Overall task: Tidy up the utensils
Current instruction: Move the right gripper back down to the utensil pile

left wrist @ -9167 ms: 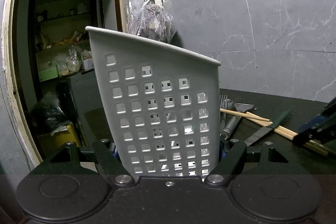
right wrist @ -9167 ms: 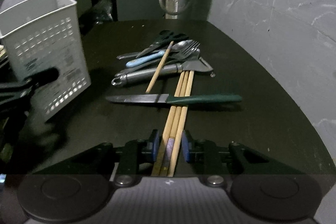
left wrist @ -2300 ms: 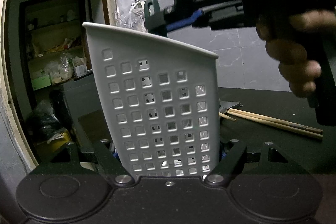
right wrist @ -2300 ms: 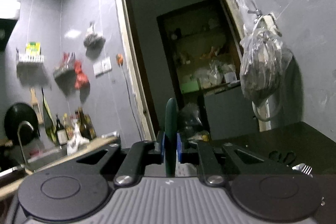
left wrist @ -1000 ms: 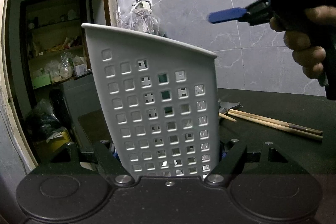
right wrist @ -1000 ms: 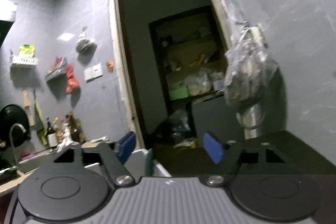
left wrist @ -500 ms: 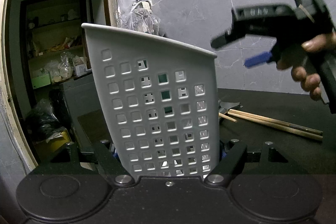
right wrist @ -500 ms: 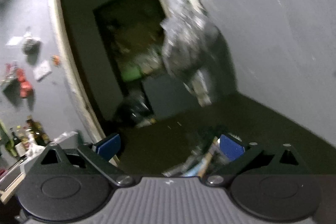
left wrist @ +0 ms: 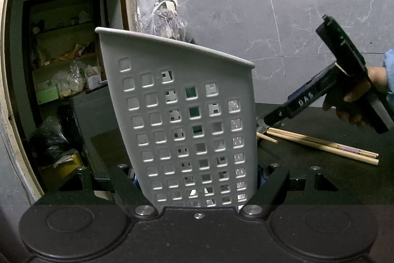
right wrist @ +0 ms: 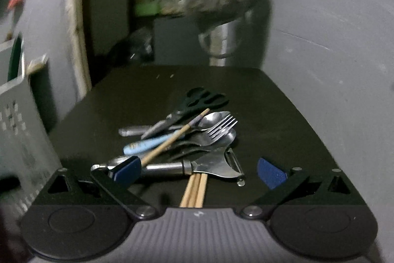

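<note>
Now left tool (left wrist: 197, 179) clenched on the lower part of the white basket (left wrist: 187, 115), one finger at each side wall. Basket upright on the dark surface (left wrist: 320, 179), at the left side; something green visible through the square holes, also a green strip at the basket rim in the right wrist view.

Right tool (right wrist: 198, 170) released, blue pads far apart with nothing pressed between them, having just been opening. Held low over the surface, pointing down at the utensil pile (right wrist: 187, 137). Pile lying in the middle of the surface: scissors (right wrist: 197, 101) at the far end, then fork (right wrist: 216, 130), spoons, blue-handled piece (right wrist: 145, 144), peeler (right wrist: 211, 165) nearest. One chopstick (right wrist: 172, 139) lying across the pile, three more (right wrist: 194, 189) under the peeler, running toward the tool. Hand (left wrist: 354, 102) gripping the right tool's handle, right of the basket.
</note>
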A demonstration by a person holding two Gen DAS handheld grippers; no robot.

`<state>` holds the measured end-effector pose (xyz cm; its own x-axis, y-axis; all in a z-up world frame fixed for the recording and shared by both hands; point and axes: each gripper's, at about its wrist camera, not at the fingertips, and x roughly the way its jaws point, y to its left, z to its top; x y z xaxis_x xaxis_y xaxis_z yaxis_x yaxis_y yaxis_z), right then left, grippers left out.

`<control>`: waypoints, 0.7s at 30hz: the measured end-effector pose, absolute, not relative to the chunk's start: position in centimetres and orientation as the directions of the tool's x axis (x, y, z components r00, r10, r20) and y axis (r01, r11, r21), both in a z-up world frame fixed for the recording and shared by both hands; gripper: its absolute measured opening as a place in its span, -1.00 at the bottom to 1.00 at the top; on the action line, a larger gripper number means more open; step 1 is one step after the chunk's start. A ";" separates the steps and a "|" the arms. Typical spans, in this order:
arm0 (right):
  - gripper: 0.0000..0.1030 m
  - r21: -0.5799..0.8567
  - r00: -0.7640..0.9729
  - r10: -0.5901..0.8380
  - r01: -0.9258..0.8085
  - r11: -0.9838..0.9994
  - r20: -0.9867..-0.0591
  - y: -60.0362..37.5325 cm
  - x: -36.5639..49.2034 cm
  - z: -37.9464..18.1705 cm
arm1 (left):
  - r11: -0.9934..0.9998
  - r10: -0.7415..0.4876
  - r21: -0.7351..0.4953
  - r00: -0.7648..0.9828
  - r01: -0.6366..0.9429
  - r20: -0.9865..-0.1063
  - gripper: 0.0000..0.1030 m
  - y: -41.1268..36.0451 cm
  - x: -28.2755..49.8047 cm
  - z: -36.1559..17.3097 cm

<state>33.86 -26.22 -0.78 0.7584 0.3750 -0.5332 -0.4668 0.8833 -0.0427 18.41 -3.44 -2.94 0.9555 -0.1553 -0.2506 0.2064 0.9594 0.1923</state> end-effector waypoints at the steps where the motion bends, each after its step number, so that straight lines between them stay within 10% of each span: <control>1: 0.99 -0.071 0.751 0.373 -0.484 0.872 -0.545 -25.9 34.1 -0.9 | 0.959 -0.155 0.192 0.956 0.206 -0.250 0.53 -3.4 18.4 -3.0; 10: 0.99 -0.348 0.708 0.342 -0.636 0.689 -0.618 -22.9 34.3 -2.3 | 0.958 -0.155 0.197 0.955 0.207 -0.252 0.53 -3.5 18.5 -3.0; 21: 0.91 -0.329 0.563 0.473 -0.808 0.489 -0.678 -20.5 35.5 -1.9 | 0.956 -0.153 0.205 0.956 0.208 -0.252 0.53 -3.4 18.3 -3.0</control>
